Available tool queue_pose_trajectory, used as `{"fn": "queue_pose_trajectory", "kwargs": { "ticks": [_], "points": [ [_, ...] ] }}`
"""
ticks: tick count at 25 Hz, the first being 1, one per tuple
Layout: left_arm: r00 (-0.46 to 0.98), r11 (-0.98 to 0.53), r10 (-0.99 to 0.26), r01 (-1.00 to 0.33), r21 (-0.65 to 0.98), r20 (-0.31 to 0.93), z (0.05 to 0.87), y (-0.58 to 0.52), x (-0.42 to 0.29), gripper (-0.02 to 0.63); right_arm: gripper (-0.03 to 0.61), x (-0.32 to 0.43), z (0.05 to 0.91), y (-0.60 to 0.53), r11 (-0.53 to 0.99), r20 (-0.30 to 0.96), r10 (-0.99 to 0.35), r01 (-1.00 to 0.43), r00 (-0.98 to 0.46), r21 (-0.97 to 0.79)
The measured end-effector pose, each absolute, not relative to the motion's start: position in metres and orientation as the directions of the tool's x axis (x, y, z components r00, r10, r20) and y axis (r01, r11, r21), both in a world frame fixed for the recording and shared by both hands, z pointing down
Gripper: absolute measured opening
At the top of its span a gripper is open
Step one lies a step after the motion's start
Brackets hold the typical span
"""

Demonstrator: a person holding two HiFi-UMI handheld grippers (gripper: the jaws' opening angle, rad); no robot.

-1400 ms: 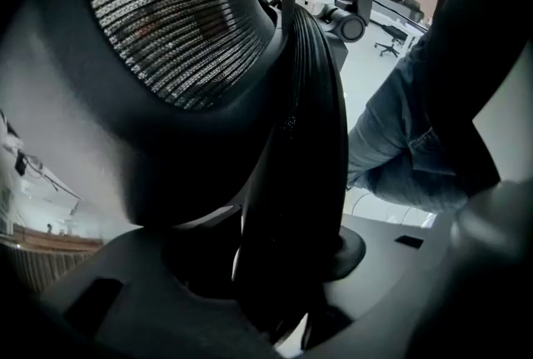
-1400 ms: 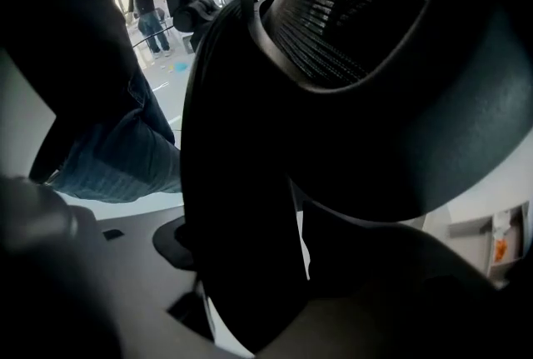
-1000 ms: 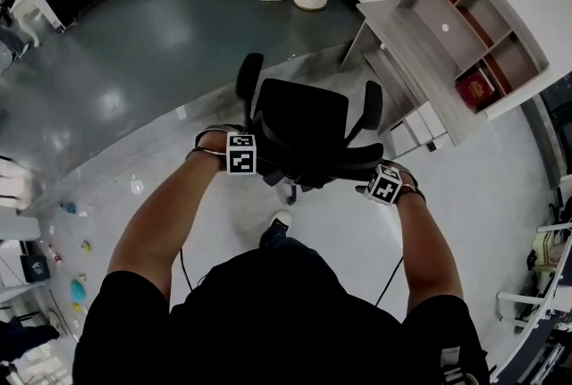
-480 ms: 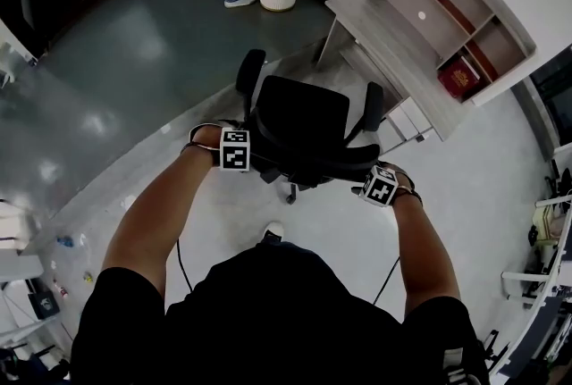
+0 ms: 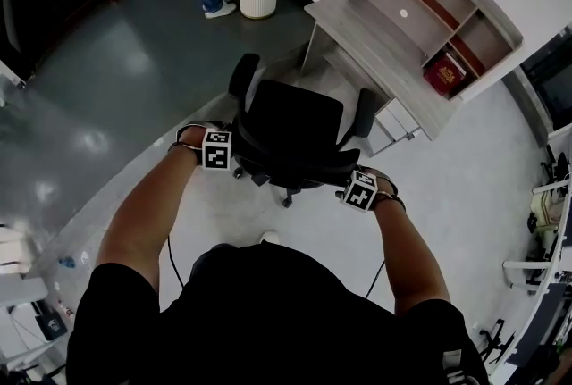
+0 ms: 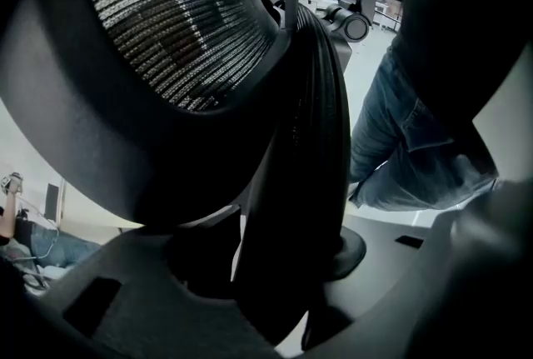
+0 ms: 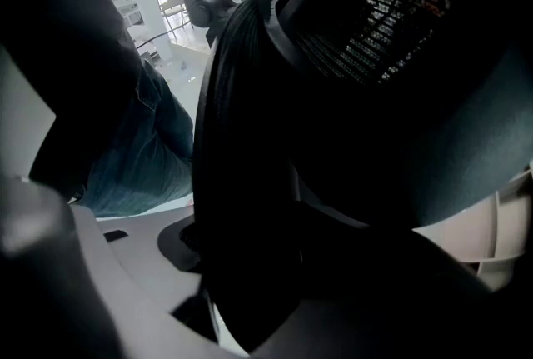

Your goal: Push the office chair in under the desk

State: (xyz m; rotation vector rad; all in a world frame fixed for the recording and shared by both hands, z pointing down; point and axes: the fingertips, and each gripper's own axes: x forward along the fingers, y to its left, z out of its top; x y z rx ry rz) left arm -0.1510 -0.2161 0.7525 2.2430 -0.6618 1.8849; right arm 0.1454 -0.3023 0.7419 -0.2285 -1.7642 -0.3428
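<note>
Head view: office chair (image 5: 290,129) on pale floor (image 5: 465,196), near grey counter (image 5: 375,44), not under it; dark glossy floor (image 5: 116,62) beyond. Left hand-held gripper (image 5: 228,155) clamped on backrest rim (image 6: 308,99); right hand-held gripper (image 5: 351,187), jaws just closing, grips likewise.

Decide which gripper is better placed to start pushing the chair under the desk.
Probably left: the left gripper clamps the backrest on the side away from the desk, up-right; the right gripper, backrest between its fingers, has just been closing.
</note>
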Motion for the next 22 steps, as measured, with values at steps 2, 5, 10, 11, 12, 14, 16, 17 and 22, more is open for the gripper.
{"fn": "queue_pose_trajectory", "kwargs": {
  "ticks": [2,5,10,11,12,14,16,17,22],
  "points": [
    [0.125,-0.898,-0.243,-0.403,-0.175,0.962,0.751,-0.219,-0.155,0.190,0.249,0.142,0.741,-0.301,0.939,0.974,-0.037,0.326,-0.225,0.111],
    [0.133,-0.907,-0.244,-0.383,-0.177,0.961,0.750,-0.226,-0.164,0.193,0.245,0.135,0.739,-0.300,0.946,0.972,-0.048,0.302,-0.230,0.119],
    [0.144,-0.920,-0.252,-0.342,-0.191,0.957,0.750,-0.248,-0.179,0.199,0.241,0.124,0.740,-0.305,0.960,0.969,-0.064,0.249,-0.237,0.124],
    [0.148,-0.923,-0.252,-0.332,-0.192,0.956,0.750,-0.253,-0.182,0.201,0.239,0.122,0.740,-0.305,0.963,0.969,-0.064,0.238,-0.237,0.122],
    [0.152,-0.927,-0.251,-0.322,-0.192,0.956,0.751,-0.257,-0.185,0.201,0.239,0.120,0.741,-0.305,0.966,0.969,-0.064,0.227,-0.237,0.120],
    [0.161,-0.934,-0.251,-0.298,-0.195,0.954,0.750,-0.267,-0.191,0.201,0.238,0.115,0.741,-0.306,0.972,0.971,-0.065,0.203,-0.232,0.114],
    [0.168,-0.941,-0.252,-0.273,-0.200,0.953,0.750,-0.276,-0.198,0.201,0.238,0.109,0.741,-0.307,0.977,0.971,-0.070,0.179,-0.229,0.113],
    [0.171,-0.944,-0.251,-0.262,-0.202,0.953,0.750,-0.280,-0.202,0.201,0.238,0.105,0.740,-0.307,0.979,0.970,-0.073,0.168,-0.230,0.114],
    [0.190,-0.958,-0.243,-0.203,-0.204,0.951,0.749,-0.306,-0.220,0.202,0.238,0.088,0.737,-0.313,0.988,0.970,-0.087,0.106,-0.227,0.113]
  ]
}}
